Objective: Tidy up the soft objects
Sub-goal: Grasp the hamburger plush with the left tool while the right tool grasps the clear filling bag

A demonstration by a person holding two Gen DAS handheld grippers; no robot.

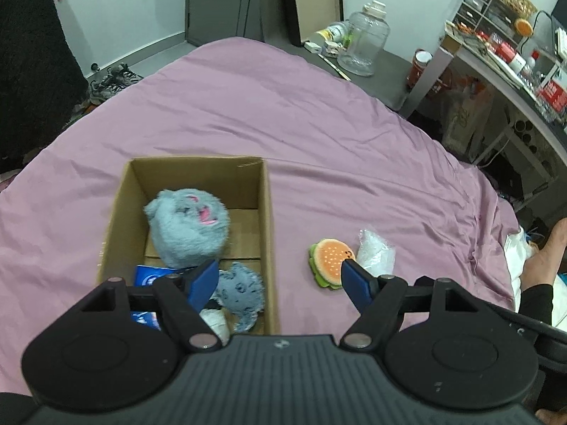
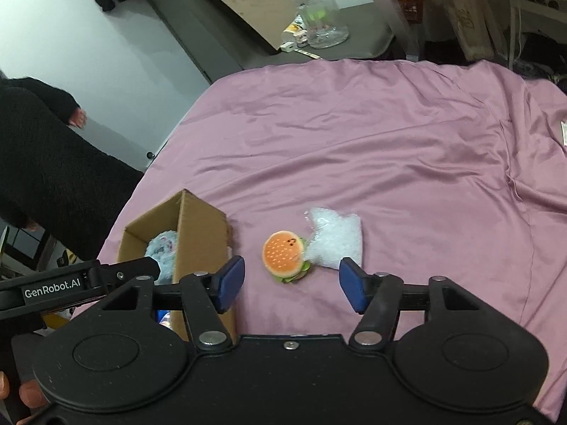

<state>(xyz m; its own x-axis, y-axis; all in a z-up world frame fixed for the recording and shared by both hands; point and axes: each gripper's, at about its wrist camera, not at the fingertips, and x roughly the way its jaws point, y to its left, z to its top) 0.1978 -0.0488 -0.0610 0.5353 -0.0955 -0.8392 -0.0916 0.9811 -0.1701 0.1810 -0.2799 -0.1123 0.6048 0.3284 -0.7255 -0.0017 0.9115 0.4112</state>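
Left wrist view: the left gripper (image 1: 280,279) hangs over the near right wall of an open cardboard box (image 1: 120,212), jaws spread wide and empty. One blue pad (image 1: 203,283) sits above the box interior; the other lies over the near edge of a burger plush (image 1: 331,262) without visibly touching it. The box rests on a mauve bedsheet (image 1: 319,124), long axis running away from the camera. Inside it: a large grey-blue plush (image 1: 187,226), face turned up and away; a smaller grey-blue plush (image 1: 241,290) near the right wall; blue packaging (image 1: 149,276) at the near left corner. Right of the box, the burger plush lies flat, touching a clear bag of white filling (image 1: 375,253). A clear plastic jar (image 1: 365,40) stands on a dark surface beyond the bed.

Right wrist view: the right gripper (image 2: 292,281) hovers just short of the burger plush (image 2: 285,256), jaws apart, holding nothing. The burger lies bun-up against the bag (image 2: 336,239). The box (image 2: 198,241) stands to the left, well clear. A person in a black fuzzy sleeve (image 2: 46,106) stands at far left.
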